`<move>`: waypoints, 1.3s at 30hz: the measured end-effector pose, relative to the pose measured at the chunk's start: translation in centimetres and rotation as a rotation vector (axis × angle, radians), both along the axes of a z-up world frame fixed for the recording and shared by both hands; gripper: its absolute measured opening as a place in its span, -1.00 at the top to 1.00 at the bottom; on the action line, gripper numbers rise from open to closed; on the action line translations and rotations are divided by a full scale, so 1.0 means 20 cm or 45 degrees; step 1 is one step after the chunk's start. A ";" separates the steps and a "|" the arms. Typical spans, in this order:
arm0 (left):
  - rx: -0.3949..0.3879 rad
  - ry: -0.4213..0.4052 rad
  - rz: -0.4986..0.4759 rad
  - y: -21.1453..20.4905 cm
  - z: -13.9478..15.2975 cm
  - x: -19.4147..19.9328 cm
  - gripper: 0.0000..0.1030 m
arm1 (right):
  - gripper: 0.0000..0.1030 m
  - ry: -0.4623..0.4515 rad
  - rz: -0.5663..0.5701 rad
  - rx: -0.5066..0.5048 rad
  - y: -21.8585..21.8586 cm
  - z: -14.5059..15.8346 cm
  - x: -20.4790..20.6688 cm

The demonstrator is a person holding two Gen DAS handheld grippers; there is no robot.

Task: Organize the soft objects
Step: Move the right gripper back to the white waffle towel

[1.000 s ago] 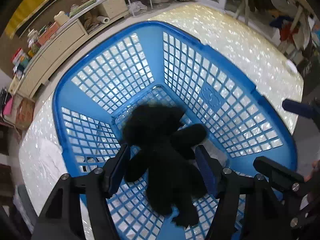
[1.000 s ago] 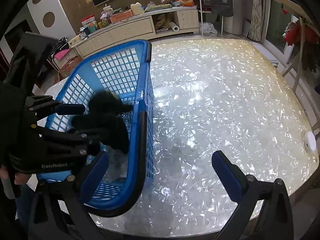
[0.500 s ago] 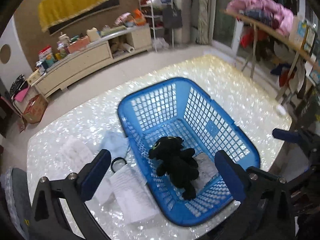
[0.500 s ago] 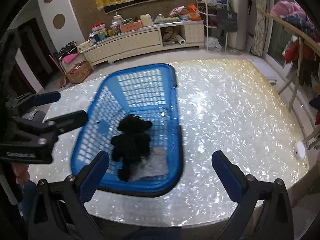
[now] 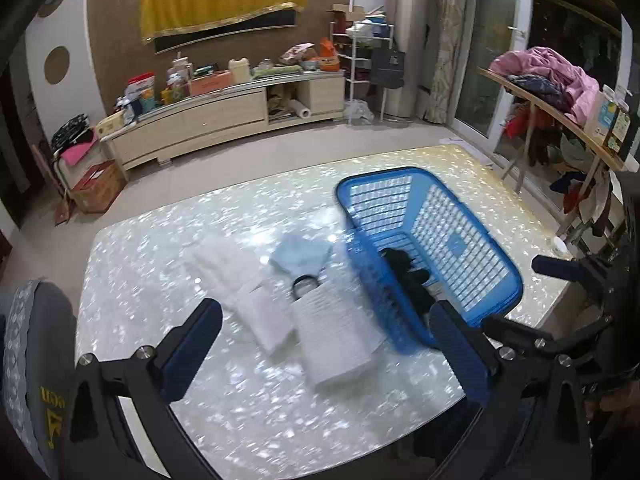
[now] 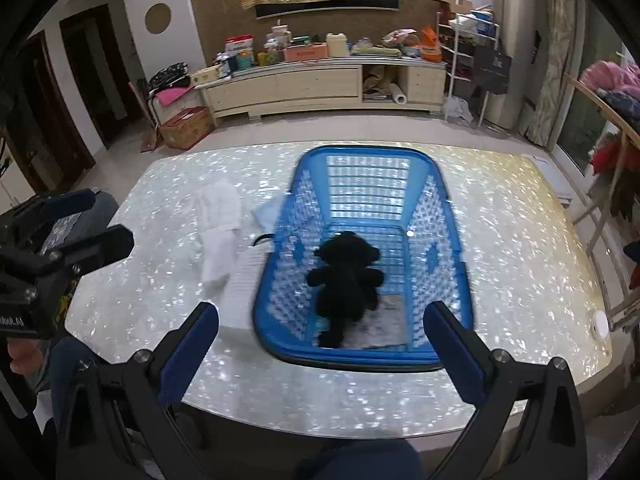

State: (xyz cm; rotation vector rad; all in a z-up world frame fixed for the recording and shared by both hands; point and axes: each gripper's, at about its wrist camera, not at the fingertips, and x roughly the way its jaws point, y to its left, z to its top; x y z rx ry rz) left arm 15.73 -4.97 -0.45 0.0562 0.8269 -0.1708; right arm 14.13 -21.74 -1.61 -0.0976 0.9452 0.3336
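Observation:
A black plush toy (image 6: 346,278) lies in the blue basket (image 6: 372,162) on a grey cloth (image 6: 386,324); in the left wrist view the toy (image 5: 406,276) is partly hidden by the basket (image 5: 500,256) wall. White folded cloths (image 5: 336,330) and a light blue cloth (image 5: 300,254) lie on the table left of the basket. My left gripper (image 5: 334,354) is open and empty, high above the cloths. My right gripper (image 6: 322,356) is open and empty, above the table's near edge in front of the basket.
A shiny pearl-patterned table (image 6: 516,240) holds everything. A small round black-rimmed object (image 5: 304,282) lies among the cloths. A small white disc (image 6: 600,326) sits at the right edge. A cabinet (image 6: 304,84) stands behind; a clothes rack (image 5: 560,92) stands at right.
My left gripper let go of the black plush toy in the basket, opened wide and pulled back and left over the cloths. My right gripper also drew back from the basket.

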 end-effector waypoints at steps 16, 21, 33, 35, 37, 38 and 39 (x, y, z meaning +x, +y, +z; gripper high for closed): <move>-0.048 0.088 0.121 0.52 -0.20 -0.17 -1.00 | -0.99 0.035 0.177 -0.096 0.50 -0.14 0.02; -0.057 0.132 0.153 0.64 -0.29 -0.18 -1.00 | -0.99 0.069 0.213 -0.129 0.62 -0.20 0.03; -0.075 0.234 0.204 0.80 -0.52 -0.12 -1.00 | -0.99 0.176 0.265 -0.191 0.80 -0.40 0.10; -0.080 0.254 0.206 0.81 -0.56 -0.11 -1.00 | -0.99 0.196 0.261 -0.202 0.82 -0.44 0.12; -0.078 0.271 0.205 0.82 -0.61 -0.08 -1.00 | -0.99 0.230 0.253 -0.215 0.83 -0.50 0.14; -0.067 0.270 0.206 0.82 -0.63 -0.07 -1.00 | -0.99 0.248 0.251 -0.221 0.84 -0.53 0.16; -0.057 0.269 0.208 0.82 -0.64 -0.06 -1.00 | -0.99 0.257 0.249 -0.226 0.84 -0.55 0.17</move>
